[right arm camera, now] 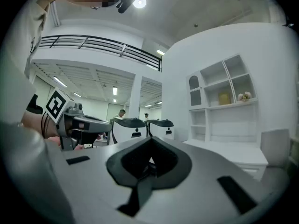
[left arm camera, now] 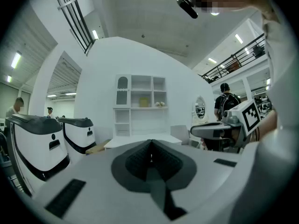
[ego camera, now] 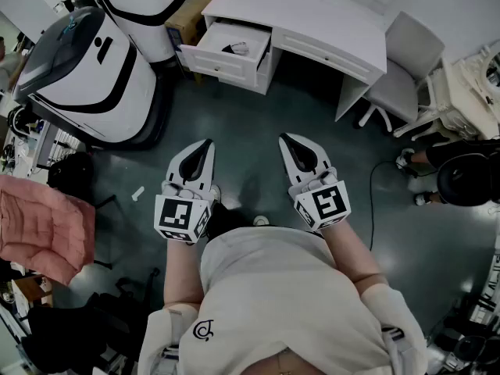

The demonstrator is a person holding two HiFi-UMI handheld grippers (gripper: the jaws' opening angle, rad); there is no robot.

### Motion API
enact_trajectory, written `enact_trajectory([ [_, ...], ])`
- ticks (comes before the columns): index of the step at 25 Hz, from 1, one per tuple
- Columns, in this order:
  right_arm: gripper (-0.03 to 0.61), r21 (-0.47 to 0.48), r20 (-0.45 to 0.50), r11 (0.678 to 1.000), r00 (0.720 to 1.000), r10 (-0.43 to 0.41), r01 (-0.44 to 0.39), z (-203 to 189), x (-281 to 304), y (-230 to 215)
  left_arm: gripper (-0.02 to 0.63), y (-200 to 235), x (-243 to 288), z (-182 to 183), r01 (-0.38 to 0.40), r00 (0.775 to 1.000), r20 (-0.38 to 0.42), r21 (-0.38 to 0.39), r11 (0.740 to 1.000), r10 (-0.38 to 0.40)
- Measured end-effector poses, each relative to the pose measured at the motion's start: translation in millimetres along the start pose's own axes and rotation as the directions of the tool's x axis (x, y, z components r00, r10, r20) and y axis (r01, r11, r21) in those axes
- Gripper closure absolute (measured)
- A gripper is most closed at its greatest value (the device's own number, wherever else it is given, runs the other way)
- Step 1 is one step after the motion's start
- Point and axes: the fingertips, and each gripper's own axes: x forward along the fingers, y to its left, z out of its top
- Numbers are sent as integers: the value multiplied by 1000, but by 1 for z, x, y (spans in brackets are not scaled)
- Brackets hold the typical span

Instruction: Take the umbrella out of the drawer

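Dark grey floor lies between the person and the white desk (ego camera: 328, 33), whose drawer (ego camera: 219, 62) stands pulled open with the umbrella (ego camera: 237, 48) lying inside. The left gripper (ego camera: 205, 143) and right gripper (ego camera: 285, 137) hang level and well short of it, each with its jaws pressed together on nothing. A good approach would be to step closer, spread one gripper's jaws before reaching in, pinch the umbrella across its body, and lift it clear of the drawer walls.

Bare floor (ego camera: 250, 127) runs open to the pulled-out drawer (ego camera: 223, 66); bulky white machines (ego camera: 86, 84) crowd its left.
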Motion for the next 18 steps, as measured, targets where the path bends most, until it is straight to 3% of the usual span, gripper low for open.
enact_trajectory([
  [9,574,19,-12,1000,1000,5,-5,-6,6,-6,600,2,12,-3,8,1000,-5,-10,1000,-8],
  [18,572,96,-43,995,999,27,-22,-15,40,-9,600,26,33,-8,40,999,-35,-30,999,-41],
])
